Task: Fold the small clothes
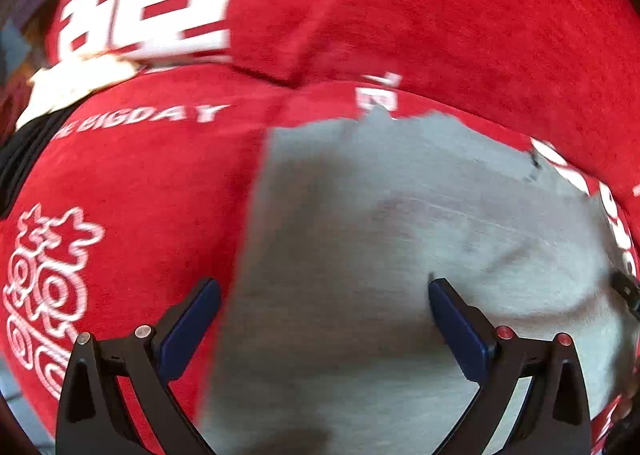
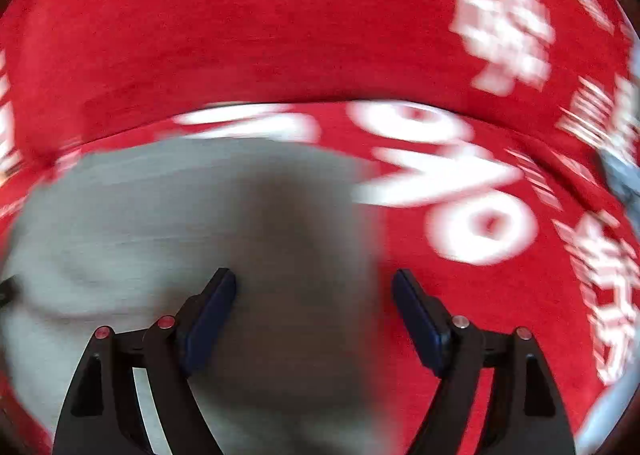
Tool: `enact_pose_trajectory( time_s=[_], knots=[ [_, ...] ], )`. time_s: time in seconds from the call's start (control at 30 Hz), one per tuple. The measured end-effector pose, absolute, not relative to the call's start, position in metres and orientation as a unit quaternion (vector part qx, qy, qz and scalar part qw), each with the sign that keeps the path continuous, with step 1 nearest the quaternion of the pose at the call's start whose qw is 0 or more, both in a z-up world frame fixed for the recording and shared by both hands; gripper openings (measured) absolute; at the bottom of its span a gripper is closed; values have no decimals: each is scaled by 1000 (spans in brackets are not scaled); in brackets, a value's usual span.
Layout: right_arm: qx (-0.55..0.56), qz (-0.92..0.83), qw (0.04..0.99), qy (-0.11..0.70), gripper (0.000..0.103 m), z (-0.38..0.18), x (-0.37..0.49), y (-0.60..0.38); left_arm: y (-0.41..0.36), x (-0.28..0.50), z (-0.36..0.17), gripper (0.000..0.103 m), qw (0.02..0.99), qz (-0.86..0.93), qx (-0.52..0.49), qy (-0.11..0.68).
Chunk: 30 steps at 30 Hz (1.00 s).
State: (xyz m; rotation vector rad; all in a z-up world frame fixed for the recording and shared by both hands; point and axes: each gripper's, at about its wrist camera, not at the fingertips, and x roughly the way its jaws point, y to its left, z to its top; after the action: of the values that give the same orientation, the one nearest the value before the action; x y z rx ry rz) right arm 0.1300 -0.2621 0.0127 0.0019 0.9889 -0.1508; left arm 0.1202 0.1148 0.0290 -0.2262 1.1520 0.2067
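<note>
A grey garment (image 1: 400, 235) lies flat on a red cloth (image 1: 140, 183) printed with white lettering. My left gripper (image 1: 324, 291) hovers open over the garment's left edge: its left finger is above the red cloth and its right finger above the grey fabric, with nothing between them. In the right wrist view the same grey garment (image 2: 160, 223) fills the lower left. My right gripper (image 2: 314, 283) stands open over the garment's right edge, one finger above grey, the other above the red cloth (image 2: 500, 315). Both views are blurred by motion.
The red cloth folds into a raised ridge (image 1: 440, 35) behind the garment. A pale and black object (image 1: 48, 103) sits at the far left. Something pale blue (image 2: 624, 175) shows at the right edge of the right wrist view.
</note>
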Motion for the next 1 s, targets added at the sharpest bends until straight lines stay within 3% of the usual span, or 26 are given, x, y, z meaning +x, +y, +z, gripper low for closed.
enact_pose_trajectory(
  time_s=[0.17,0.4,0.5,0.73,0.9,1.0],
  knots=[
    [18,-102,886,451,84,33,90,-287,135,89,40,103,822,133,-154,532],
    [-73,47,894,439,84,7,31,-159,56,39,33,103,844,77,-84,525],
    [-133,46,890,433,84,-17,22,-131,62,31,20,103,840,78,-80,530],
    [-11,69,894,442,85,-20,4,-216,81,-4,22,103,852,52,-74,515],
    [-39,73,887,455,85,-9,-10,-221,84,-6,29,103,835,57,-103,537],
    [-14,75,899,431,85,20,-10,-216,84,2,56,103,853,48,-115,507]
  ],
)
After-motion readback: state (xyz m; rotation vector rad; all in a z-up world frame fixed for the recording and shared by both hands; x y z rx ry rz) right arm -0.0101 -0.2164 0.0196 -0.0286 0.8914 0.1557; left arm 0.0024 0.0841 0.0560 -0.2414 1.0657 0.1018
